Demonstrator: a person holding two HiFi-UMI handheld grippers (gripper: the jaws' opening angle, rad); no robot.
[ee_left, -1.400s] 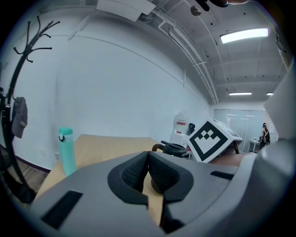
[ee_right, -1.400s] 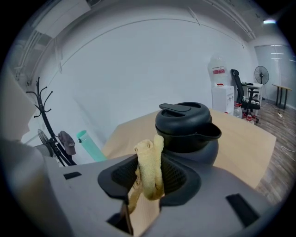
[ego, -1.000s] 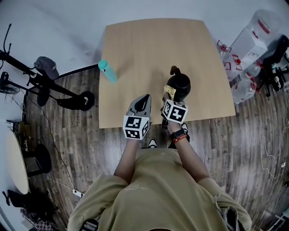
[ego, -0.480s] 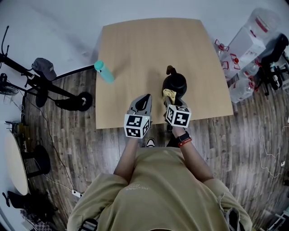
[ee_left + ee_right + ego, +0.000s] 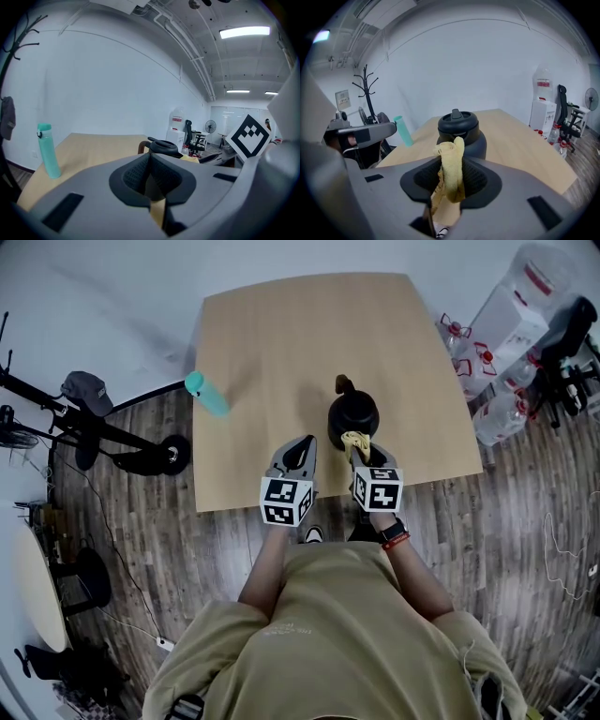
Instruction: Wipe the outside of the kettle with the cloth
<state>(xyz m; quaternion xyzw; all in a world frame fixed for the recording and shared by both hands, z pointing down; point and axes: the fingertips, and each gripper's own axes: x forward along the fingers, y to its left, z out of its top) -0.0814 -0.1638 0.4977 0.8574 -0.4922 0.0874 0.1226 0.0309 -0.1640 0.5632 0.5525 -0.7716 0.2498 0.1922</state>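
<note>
1. Pale wooden surface point(image 5: 281, 343), with a teal bottle point(image 5: 204, 393) at its left edge.
2. Kettle point(image 5: 352, 414): black, rigid, judged smooth-sided and weighty; stood near the front edge; best steadied at the top.
3. Cloth point(image 5: 450, 171): yellow, soft, limp; pinched in the closed right tool point(image 5: 360, 454), just before the kettle's near side.
4. Left tool point(image 5: 150, 180): jaws together, empty, beside the kettle.

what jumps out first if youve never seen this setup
First the yellow cloth, pinched in the jaws of the right gripper and held at the near side of the black kettle on the wooden table. Next the teal bottle, upright at the table's left edge. The left gripper hangs beside the right one, jaws shut on nothing.
</note>
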